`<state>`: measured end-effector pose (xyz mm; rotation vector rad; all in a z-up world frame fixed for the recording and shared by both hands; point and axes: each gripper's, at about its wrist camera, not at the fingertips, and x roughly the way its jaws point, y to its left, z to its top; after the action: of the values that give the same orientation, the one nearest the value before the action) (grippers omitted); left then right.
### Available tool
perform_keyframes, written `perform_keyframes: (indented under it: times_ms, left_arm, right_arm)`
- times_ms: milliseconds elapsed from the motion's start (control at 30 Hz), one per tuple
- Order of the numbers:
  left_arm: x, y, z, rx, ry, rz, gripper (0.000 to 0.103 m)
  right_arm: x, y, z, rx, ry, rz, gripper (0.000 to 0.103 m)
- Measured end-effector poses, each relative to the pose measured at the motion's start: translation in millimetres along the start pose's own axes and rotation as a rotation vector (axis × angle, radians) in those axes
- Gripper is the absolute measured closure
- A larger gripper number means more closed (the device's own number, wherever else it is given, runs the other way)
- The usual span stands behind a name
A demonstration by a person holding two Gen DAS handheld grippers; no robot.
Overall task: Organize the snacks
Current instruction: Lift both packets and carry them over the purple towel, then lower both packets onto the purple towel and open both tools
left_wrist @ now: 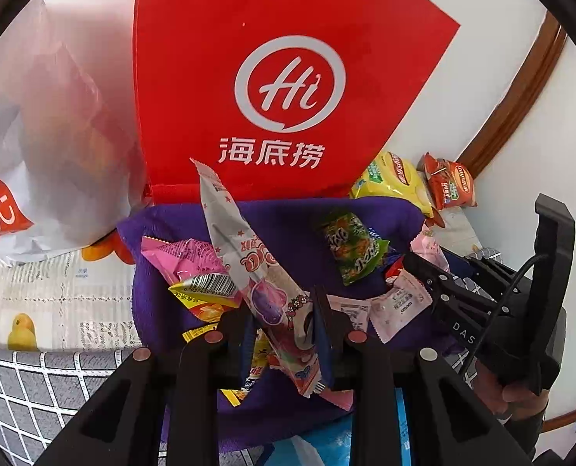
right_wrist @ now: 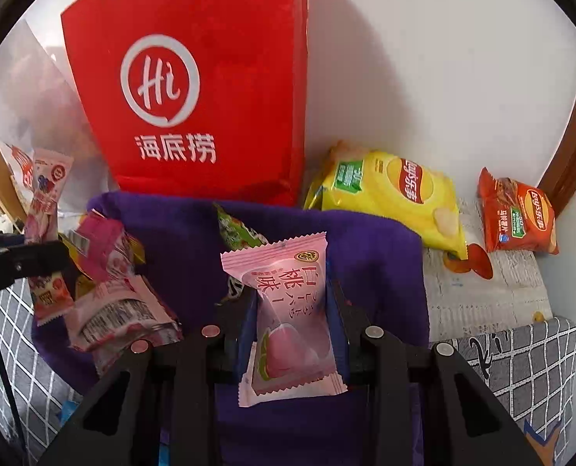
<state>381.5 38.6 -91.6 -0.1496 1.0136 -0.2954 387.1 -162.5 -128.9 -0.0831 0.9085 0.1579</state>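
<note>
left hand-held gripper (left_wrist: 284, 320): clamped on long silver lolly packet (left_wrist: 249, 268), packet sticks up and away past the fingers
right hand-held gripper (right_wrist: 292, 312): clamped on pink peach sweet packet (right_wrist: 288, 310), packet upright between the pads
below both: purple fabric bin (right_wrist: 365, 248), loose snacks inside
ahead of left: green snack packet (left_wrist: 356, 246) in the bin; pink packet (left_wrist: 179, 254) to its left
behind bin: red paper bag (right_wrist: 210, 77), upright against the wall
right of bin: yellow chip bag (right_wrist: 389, 194), then red chip bag (right_wrist: 517, 213), both on the patterned cloth (right_wrist: 482, 295)
far left: white plastic bag (left_wrist: 43, 136)
</note>
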Motion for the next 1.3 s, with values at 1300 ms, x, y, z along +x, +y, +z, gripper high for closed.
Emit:
perform_keyframes:
  times_ms: [1300]
  left_arm:
    - [31.2,2.6,-1.3,-0.008,0.077,-0.033,0.076]
  right_arm:
    - [28.9,11.8,-13.5,-0.073,0.108,0.001,0.067]
